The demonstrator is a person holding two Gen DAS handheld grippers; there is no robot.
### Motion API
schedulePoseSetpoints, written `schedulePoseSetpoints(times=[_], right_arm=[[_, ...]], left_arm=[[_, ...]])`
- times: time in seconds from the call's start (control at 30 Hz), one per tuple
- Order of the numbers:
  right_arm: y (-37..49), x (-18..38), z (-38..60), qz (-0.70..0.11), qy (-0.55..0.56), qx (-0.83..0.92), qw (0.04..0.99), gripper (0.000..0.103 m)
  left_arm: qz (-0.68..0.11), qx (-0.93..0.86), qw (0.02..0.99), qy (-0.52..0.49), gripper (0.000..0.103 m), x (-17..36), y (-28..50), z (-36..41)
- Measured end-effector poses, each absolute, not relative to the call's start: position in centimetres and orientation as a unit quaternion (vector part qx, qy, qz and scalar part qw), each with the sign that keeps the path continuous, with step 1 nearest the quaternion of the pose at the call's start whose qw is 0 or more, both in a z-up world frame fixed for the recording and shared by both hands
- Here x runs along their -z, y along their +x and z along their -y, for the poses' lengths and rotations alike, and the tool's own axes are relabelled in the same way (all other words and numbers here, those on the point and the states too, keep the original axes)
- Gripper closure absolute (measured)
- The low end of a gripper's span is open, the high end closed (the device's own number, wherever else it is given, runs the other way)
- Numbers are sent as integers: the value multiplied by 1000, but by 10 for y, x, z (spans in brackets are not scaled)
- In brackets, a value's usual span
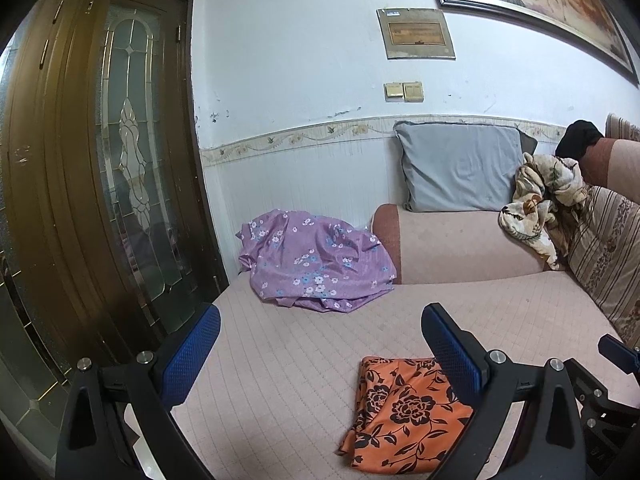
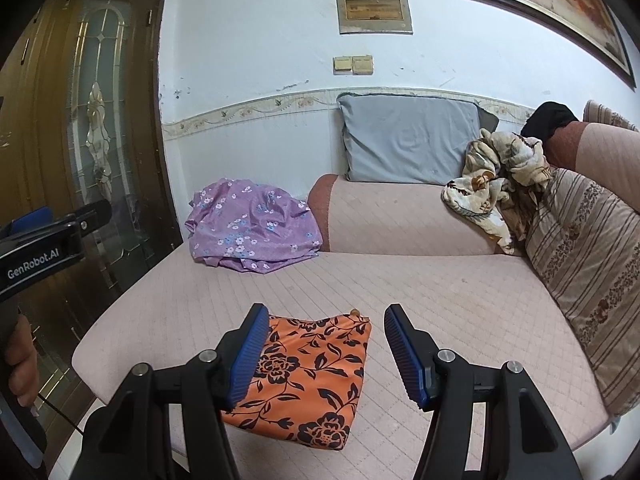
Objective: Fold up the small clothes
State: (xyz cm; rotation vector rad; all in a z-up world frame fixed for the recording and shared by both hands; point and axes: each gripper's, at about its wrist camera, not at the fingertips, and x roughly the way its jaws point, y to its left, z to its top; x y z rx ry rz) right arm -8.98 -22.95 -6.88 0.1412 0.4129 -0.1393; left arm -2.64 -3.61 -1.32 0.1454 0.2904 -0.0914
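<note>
You hold two black plastic grippers with blue ribbed rubber pads above a pale pink quilted sofa seat (image 2: 420,280), stitched in a small square grid. Your right gripper (image 2: 326,354) has its jaws spread apart with nothing pinched between them; its left pad hangs over the near edge of a folded orange cloth (image 2: 316,380). Your left gripper (image 1: 320,354) is also spread wide and empty, with the same cloth low beside its right finger. The orange cloth is thin and smooth, printed with black roses and leafy vines, folded into a rough flat rectangle near the seat's front edge. At the seat's back left corner lies a crumpled lilac garment (image 2: 252,228), glossy, scattered with small white and blue flowers. A soft grey pillow (image 2: 408,140) leans upright against the wall on the padded armrest. A rumpled cream floral blanket (image 2: 492,184) spills beside a striped brown cushion (image 2: 580,264) along the seat's right edge.
</note>
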Motion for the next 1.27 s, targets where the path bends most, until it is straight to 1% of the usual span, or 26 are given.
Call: schedulePoseSetpoints(times=[0.9,1.13,1.27], right_arm=[[-64,77,217,-220,55,64,972,39],[-46,84,216,-230,59,60,970,39],[-26,93,229,-238,68,66,967,39]], left_arm=[[-162,58,983,72,2,21,-7,39],[-174,67,981,63,2,32,12,40],[-194,61,977,59,2,47,39,44]])
